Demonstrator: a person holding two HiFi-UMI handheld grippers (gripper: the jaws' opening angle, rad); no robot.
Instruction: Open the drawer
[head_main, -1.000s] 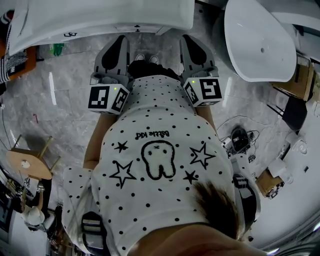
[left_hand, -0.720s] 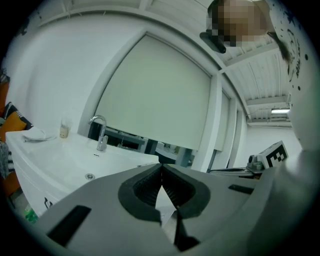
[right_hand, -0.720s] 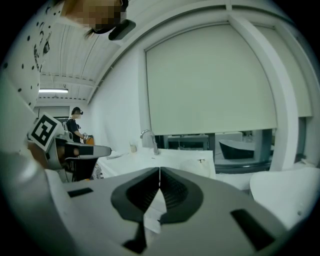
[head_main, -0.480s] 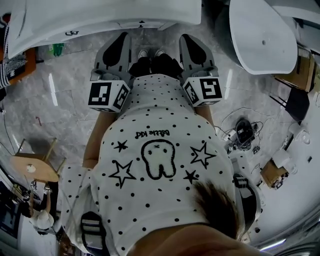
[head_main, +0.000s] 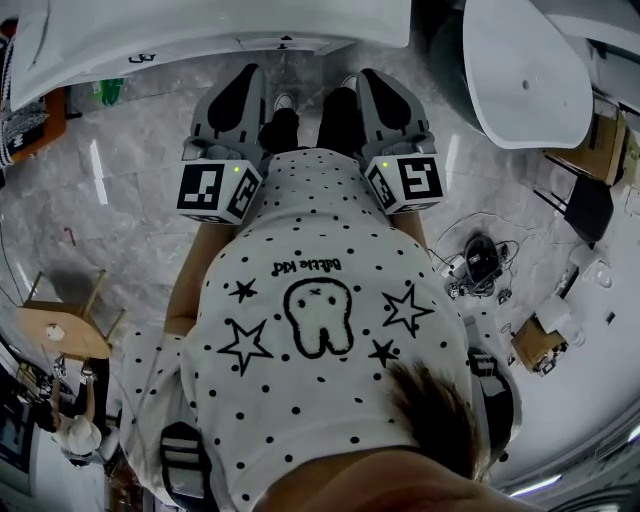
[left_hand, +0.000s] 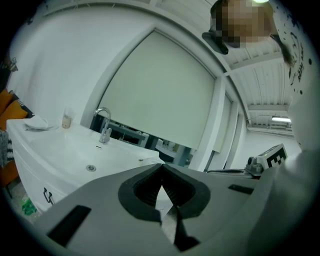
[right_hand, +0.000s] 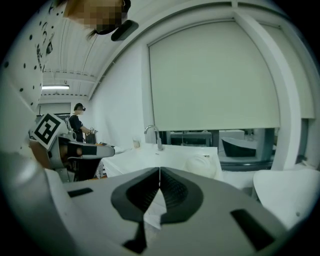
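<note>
Grey stone floor (head_main: 120, 190) lies under the person. The left gripper (left_hand: 161, 166) and the right gripper (right_hand: 159, 171) are both squeezed shut with nothing in them. Ahead stands the white sink cabinet (head_main: 200, 30). Its drawer (left_hand: 32, 175), I think, sits by the small dark handle (left_hand: 47, 195), untouched. This looks like the walk-up; next, one claw must open and grab that handle.

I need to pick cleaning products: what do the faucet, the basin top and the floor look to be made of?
Faucet: polished metal, probably chromed, given its bright glints.
Basin top: glossy white, ceramic or moulded solid surface; smooth and seamless around the drain.
Floor: polished grey stone or stone-look tile; veining and sharp light reflections.
</note>
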